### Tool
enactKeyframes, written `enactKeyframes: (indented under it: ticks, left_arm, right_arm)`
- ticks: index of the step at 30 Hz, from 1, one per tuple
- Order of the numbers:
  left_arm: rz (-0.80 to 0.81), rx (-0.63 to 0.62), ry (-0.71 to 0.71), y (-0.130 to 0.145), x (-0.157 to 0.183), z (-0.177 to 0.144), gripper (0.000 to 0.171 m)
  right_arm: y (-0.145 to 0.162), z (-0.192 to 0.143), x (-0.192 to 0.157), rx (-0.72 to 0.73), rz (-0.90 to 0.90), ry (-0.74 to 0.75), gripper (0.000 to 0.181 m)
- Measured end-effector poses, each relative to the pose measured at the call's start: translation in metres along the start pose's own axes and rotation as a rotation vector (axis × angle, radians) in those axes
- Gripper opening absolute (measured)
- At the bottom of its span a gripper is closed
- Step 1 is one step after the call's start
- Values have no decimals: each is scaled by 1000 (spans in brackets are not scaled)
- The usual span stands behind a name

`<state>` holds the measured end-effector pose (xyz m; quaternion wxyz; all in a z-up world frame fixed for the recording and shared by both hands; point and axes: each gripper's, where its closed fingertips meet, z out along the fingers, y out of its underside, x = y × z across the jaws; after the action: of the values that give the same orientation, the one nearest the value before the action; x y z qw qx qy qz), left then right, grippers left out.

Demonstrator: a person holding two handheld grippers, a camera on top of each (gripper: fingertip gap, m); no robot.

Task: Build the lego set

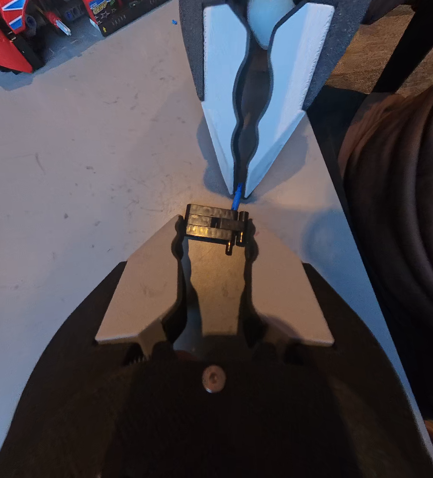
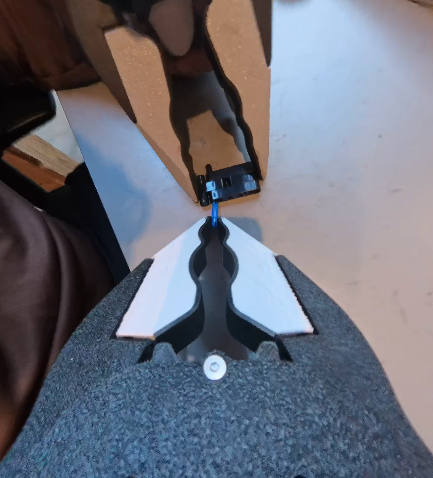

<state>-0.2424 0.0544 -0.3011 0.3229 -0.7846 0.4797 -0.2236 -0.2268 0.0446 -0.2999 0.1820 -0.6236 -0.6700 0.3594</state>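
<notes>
left tool point(image 1: 214, 227) clamps a black lego piece point(image 1: 214, 225); right tool point(image 2: 214, 219) pinches a blue pin point(image 2: 214, 212), its end hidden.

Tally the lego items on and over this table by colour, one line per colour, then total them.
Black: 1, the black lego assembly clamped in the left tool.
Blue: 2, the blue pin pinched by the right tool, and a tiny loose blue piece far off on the table.
Red: 1, a red lego model at the far edge.
Total: 4

Each gripper point(image 1: 214, 227) point(image 2: 214, 219) has pale wedge fingers, black wavy pads, one silver screw.
</notes>
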Motion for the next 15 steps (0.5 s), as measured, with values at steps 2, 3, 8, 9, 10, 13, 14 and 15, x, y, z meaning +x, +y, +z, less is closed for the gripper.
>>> enactKeyframes:
  ticks: [2,3,8,9,10,13,14,15]
  left_arm:
    - [-10,1,-1,0,0,0,46]
    - [-11,2,-1,0,0,0,46]
    - [-14,4,-9,0,1,-1,47]
    - [-6,2,-13,1,1,-1,48]
    - [-4,2,-17,1,2,-1,48]
    - [-5,1,-16,2,3,-1,48]
    - [-4,1,-17,2,3,-1,47]
    - [-2,1,-13,2,3,-2,48]
  right_arm:
    - [1,0,-1,-1,77,-38,4]
    - [0,0,-1,0,90,-46,4]
    - [-1,3,-2,-3,-4,47,5]
    - [-2,4,-3,-8,-41,75,5]
    - [-2,5,-3,-15,-87,106,4]
    - [-2,5,-4,-21,-153,157,5]
    - [-2,5,-3,-19,-141,153,5]
    - [-2,5,-3,-17,-122,145,5]
